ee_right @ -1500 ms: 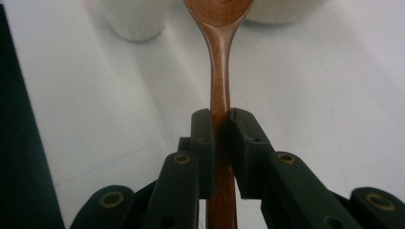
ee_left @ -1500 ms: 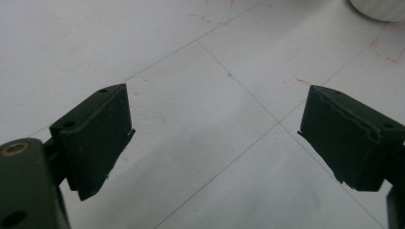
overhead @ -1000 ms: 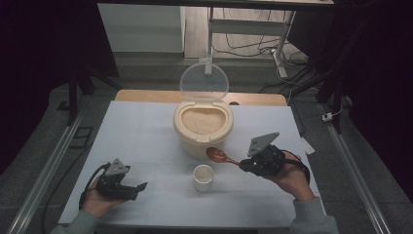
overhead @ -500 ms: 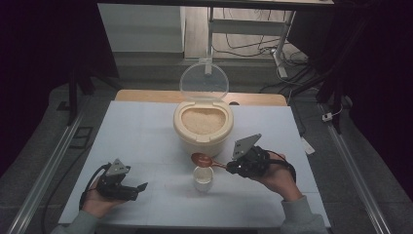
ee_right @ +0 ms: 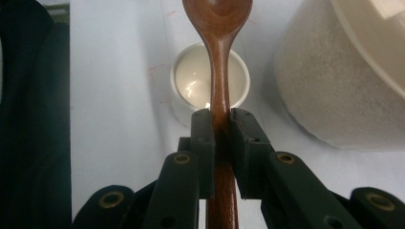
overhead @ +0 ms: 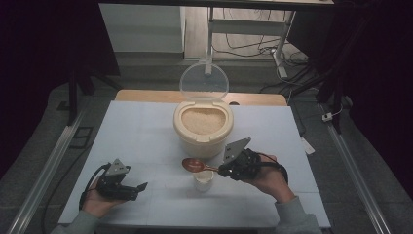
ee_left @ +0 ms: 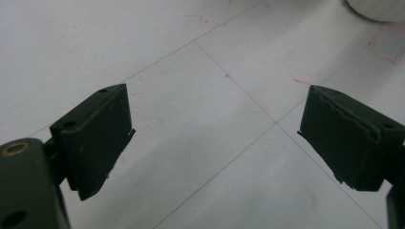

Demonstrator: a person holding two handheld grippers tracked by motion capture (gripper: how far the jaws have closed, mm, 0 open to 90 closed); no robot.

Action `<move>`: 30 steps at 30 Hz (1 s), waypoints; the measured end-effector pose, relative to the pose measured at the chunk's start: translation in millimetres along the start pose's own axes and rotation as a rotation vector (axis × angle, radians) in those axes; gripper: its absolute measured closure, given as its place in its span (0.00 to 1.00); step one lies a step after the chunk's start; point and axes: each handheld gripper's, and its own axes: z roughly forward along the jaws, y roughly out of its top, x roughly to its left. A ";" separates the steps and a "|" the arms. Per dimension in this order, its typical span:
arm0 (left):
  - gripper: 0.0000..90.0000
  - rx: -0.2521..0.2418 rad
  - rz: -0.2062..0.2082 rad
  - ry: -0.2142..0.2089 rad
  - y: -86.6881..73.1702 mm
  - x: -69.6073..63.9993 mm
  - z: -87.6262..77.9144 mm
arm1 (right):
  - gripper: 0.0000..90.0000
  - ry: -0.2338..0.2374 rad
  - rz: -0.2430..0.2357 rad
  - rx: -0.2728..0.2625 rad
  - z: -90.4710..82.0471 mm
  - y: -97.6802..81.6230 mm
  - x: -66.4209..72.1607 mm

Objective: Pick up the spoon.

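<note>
My right gripper (overhead: 225, 170) (ee_right: 221, 125) is shut on the handle of a brown wooden spoon (overhead: 195, 165) (ee_right: 218, 67), held level. The spoon's bowl hangs just above and left of a small white cup (overhead: 203, 179) (ee_right: 210, 85), whose inside looks bare. Behind the cup stands a cream rice container (overhead: 203, 126) (ee_right: 334, 81) full of pale rice, its clear round lid (overhead: 204, 81) tipped up at the back. My left gripper (overhead: 139, 187) (ee_left: 215, 129) rests on the white table sheet (overhead: 146, 146) at the front left, jaws wide apart with nothing between them.
The white sheet (ee_left: 200, 71) carries thin grid lines and faint red marks. A wooden board edge (overhead: 146, 95) runs along the table's back. Metal rails (overhead: 350, 165) flank both sides. A small white tag (overhead: 307, 145) lies off the right edge.
My right gripper has carried the spoon leftward and a little toward the front, from beside the container to over the cup. The left gripper has stayed put.
</note>
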 end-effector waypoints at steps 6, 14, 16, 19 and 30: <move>0.12 -0.003 0.002 -0.003 1.2 -0.5 -0.8 | 0.89 -0.009 -0.003 0.000 -0.6 -0.4 0.0; 0.12 -0.044 0.029 -0.038 17.5 -9.0 -7.5 | 0.89 -0.011 -0.008 -0.007 -1.5 0.6 0.6; 0.12 -0.057 0.042 -0.051 24.2 -12.5 -10.5 | 0.89 -0.014 -0.011 -0.006 -1.6 1.0 1.0; 0.12 -0.087 0.057 -0.078 35.3 -18.3 -15.8 | 0.89 -0.015 -0.015 -0.017 -1.0 2.0 1.5; 0.13 -0.138 0.166 -0.157 81.7 -44.5 -24.5 | 0.89 -0.019 -0.035 -0.025 -1.1 6.2 3.7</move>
